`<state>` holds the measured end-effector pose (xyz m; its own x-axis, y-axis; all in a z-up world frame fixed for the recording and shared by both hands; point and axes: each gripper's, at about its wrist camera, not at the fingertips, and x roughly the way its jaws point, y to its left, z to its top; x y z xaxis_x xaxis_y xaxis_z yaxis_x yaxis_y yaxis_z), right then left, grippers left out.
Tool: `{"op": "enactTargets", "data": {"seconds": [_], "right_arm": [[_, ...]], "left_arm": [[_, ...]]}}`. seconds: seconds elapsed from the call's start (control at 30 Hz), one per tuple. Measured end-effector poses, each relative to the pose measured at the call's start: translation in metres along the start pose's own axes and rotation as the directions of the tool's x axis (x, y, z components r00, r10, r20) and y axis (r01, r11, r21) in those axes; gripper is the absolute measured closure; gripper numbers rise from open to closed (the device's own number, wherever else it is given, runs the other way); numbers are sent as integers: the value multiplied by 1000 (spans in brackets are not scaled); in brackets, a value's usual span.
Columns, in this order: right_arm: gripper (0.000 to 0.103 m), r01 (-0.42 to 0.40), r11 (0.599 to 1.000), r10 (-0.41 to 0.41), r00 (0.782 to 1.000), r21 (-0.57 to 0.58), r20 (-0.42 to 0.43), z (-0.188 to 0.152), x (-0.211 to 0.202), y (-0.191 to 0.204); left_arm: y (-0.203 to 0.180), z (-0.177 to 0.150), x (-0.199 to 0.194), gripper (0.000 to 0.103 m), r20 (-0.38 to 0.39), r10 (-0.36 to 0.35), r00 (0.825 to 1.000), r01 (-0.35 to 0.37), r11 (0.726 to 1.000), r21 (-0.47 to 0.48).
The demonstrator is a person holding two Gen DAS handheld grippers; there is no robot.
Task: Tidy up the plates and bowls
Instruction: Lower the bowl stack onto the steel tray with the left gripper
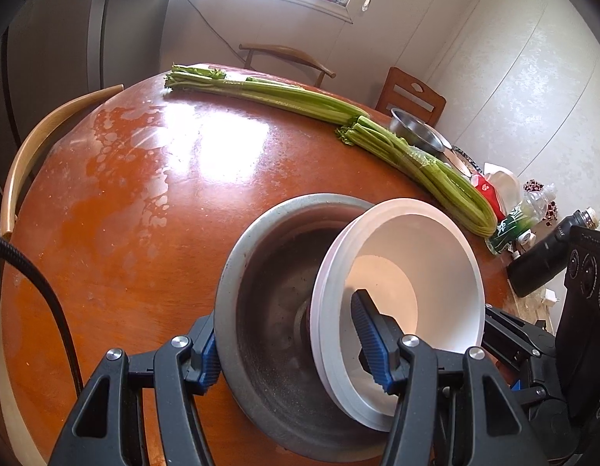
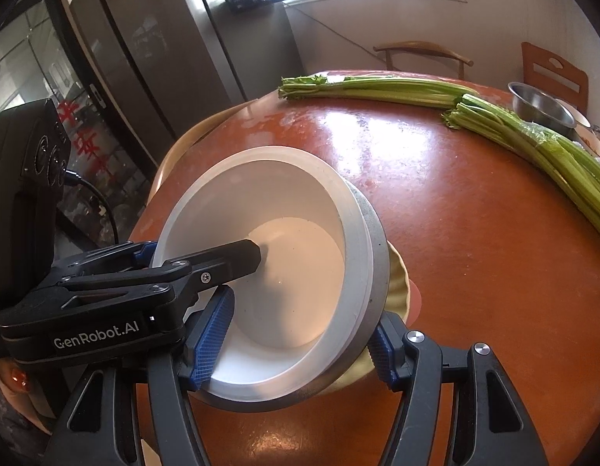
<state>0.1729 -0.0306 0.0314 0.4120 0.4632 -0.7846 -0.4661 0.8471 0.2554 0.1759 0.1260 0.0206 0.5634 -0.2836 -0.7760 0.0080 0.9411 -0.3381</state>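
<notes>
Bowls are seen nested at the near edge of the red-brown tabletop (image 1: 144, 194): a white bowl (image 1: 408, 283) is tilted inside a grey metal bowl (image 1: 261, 310). The left tongs (image 1: 292, 349) are spread wide across both, with one blue-padded finger (image 1: 207, 357) against the outer wall of the grey metal bowl and the other inside the white bowl, so that the stacked walls are gripped between them. The right tongs (image 2: 300, 341) are spread about as wide, with one pad inside the white bowl (image 2: 292, 272) and the other outside the grey metal bowl (image 2: 377, 272); the same stack is clasped from the opposite side. Beyond the bowls, two celery bunches (image 1: 300, 97) are laid across the tabletop, and a small steel bowl (image 1: 416, 132) is set behind them. Only in the right wrist view is a pale yellow dish (image 2: 397, 287) shown beneath the stack. Only in the left wrist view are a plastic bottle (image 1: 529, 213) and a red packet (image 1: 488, 190) shown past the celery's end.
</notes>
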Motion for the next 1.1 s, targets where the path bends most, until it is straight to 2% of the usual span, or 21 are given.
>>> {"op": "enactTargets", "data": {"seconds": [0.57,1.1], "right_arm": [[36,18,1000,-18,1000,-4,-20,-1,11,1],[36,72,997,-72,997,-27,-16,-4,14,-2]], "left_arm": [[3,0,15,44,-19,11,1000,-11,1000,0],[4,-2,19,44,-16,34,999,-34,999,12]]}}
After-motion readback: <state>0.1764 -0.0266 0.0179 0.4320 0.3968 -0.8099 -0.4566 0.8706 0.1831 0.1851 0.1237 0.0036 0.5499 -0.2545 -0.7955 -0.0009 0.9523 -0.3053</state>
